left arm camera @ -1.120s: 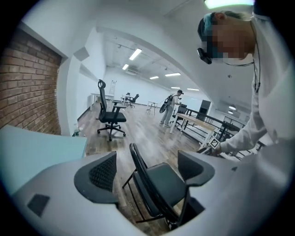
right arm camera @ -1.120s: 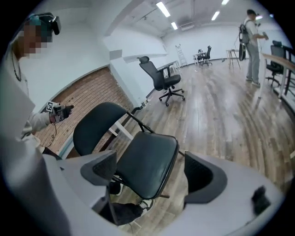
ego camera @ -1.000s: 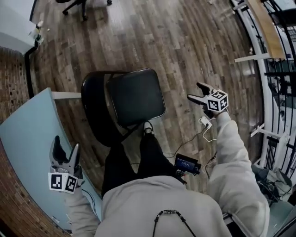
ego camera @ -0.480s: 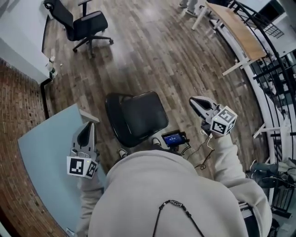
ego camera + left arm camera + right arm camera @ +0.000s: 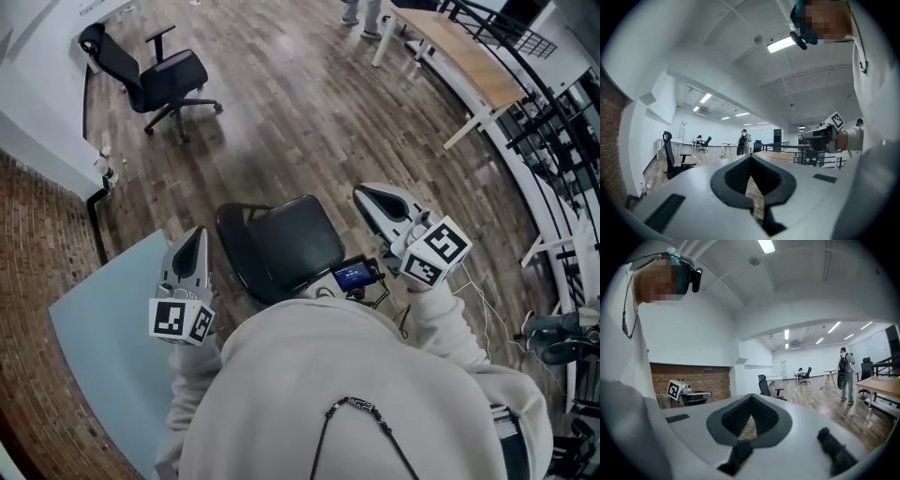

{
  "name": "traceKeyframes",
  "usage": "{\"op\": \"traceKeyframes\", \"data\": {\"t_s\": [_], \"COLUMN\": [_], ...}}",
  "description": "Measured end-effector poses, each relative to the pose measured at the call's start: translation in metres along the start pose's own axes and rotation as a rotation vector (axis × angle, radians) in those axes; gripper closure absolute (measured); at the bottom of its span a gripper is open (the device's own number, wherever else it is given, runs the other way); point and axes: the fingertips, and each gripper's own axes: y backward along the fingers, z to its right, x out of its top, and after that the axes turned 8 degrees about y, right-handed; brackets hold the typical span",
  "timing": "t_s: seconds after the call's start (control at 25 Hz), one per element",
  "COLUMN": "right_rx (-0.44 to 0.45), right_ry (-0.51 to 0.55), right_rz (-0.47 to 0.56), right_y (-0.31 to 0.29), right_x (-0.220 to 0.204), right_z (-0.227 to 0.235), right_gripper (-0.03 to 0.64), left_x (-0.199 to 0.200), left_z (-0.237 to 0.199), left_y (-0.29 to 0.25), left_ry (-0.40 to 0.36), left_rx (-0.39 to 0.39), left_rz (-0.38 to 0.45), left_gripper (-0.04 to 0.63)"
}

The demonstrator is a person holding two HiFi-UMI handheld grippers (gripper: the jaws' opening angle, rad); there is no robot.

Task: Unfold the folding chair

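The black folding chair (image 5: 281,246) stands on the wooden floor just in front of me, its padded seat facing up, seen in the head view. My left gripper (image 5: 192,242) is held up to the left of the chair, jaws shut with nothing in them. On the chair's right, my right gripper (image 5: 367,196) is also raised, shut and empty. Neither touches the chair. In the left gripper view the jaws (image 5: 751,157) meet over the room, and the right gripper (image 5: 821,136) shows at the right. The right gripper view shows closed jaws (image 5: 751,397) and the left gripper (image 5: 688,394).
A black office chair (image 5: 155,75) stands at the far left. A wooden table (image 5: 469,67) and a metal railing (image 5: 553,131) run along the right. A pale blue panel (image 5: 103,366) lies by the brick wall (image 5: 37,262). A small lit screen (image 5: 354,275) hangs at my waist. A person (image 5: 844,373) stands far off.
Both grippers went from open to shut and rose. The head view lifted, so the chair looks smaller and more of the room shows.
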Motion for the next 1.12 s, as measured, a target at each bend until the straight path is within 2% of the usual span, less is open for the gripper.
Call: {"op": "traceKeyframes", "data": {"t_s": [0.32,0.52,0.68,1.12], "right_rx": [-0.007,0.011,0.018,0.025], "right_ry": [0.012,0.027,0.026,0.013], "right_rz": [0.044,0.036,0.031,0.015], "right_y": [-0.006,-0.007,-0.012,-0.009], "right_x": [0.013,0.014,0.013,0.008], "right_z": [0.01,0.004,0.0,0.001], "right_gripper": [0.61,0.609,0.611,0.611], "left_x": [0.03,0.043,0.038,0.027], "left_z": [0.015,0.024,0.025,0.028], "left_y": [-0.027,-0.022,-0.017,-0.021], "left_ry": [-0.061,-0.027,-0.021,-0.025], "left_rx": [-0.022,-0.042,-0.069,-0.05], "left_rz": [0.036,0.075,0.073,0.035], "left_gripper": [0.589,0.589,0.589,0.589]}}
